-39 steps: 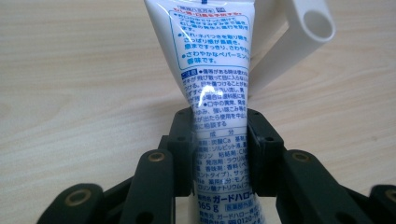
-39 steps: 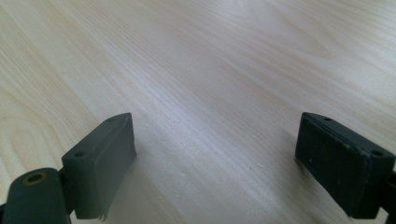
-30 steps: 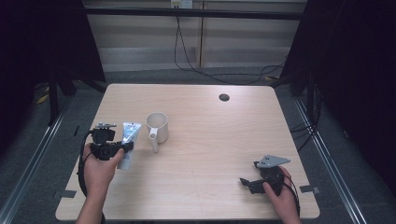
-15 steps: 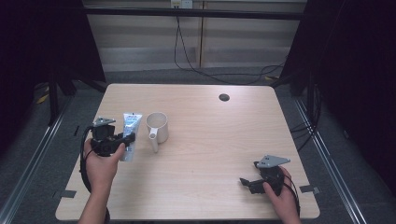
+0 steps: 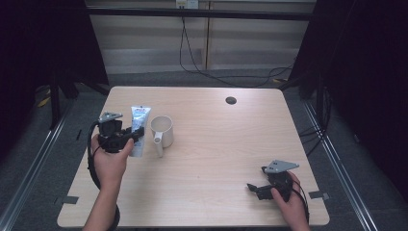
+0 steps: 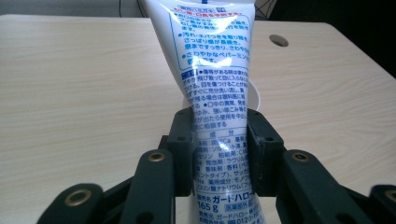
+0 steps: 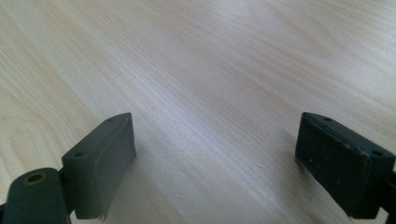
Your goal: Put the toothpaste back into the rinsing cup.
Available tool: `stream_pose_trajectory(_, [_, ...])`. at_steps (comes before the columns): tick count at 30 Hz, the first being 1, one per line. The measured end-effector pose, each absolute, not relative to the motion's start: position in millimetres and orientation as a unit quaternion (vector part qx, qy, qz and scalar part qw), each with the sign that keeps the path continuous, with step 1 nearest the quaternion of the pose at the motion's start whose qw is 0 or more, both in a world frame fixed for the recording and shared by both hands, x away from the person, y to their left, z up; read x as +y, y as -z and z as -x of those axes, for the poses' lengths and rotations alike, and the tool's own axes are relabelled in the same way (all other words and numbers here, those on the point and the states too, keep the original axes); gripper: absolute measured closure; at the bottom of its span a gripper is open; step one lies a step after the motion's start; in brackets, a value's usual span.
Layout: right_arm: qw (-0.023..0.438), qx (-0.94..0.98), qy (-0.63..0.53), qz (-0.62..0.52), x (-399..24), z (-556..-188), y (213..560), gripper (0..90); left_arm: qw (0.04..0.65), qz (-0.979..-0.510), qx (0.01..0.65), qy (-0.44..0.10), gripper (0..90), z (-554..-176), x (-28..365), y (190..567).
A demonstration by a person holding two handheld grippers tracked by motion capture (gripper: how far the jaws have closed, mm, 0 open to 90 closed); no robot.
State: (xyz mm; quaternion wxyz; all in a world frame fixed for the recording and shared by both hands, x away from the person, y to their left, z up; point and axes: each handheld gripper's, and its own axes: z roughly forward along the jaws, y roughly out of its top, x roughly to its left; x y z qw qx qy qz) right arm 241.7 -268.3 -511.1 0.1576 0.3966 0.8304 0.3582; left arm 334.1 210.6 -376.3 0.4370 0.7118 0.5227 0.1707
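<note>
left gripper point(image 5: 126, 139) has its jaws clamped on a white toothpaste tube point(image 5: 139, 130), pads pressing both sides of the tube's lower part. in the left gripper view the tube point(image 6: 217, 93) rises straight up between the two black jaws, blue printed text facing the camera, pinched in slightly where the pads bite. from the high view the tube stands roughly upright, wide crimped end on top, at the left side of the table point(image 5: 231, 144), just beside a white mug point(image 5: 162, 130) to its right; cannot tell if tube and mug touch. mug handle points toward the person. right gripper point(image 5: 255, 188) sits near the table's front right corner, well apart from tube and mug, held in the right hand point(image 5: 288, 202). in the right gripper view its jaws stand wide apart with bare wood between them, gripping nothing. small dark round hole point(image 5: 231, 100) in the tabletop near the far edge.
</note>
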Motion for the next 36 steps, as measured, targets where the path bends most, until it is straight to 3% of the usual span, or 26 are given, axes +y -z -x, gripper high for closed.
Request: stream_pose_trajectory(36, [0.159,0.831,-0.358,-0.396,-268,-242,511,11.8,0.473,-0.702,0.500,-0.183,68.1,-372,172,361])
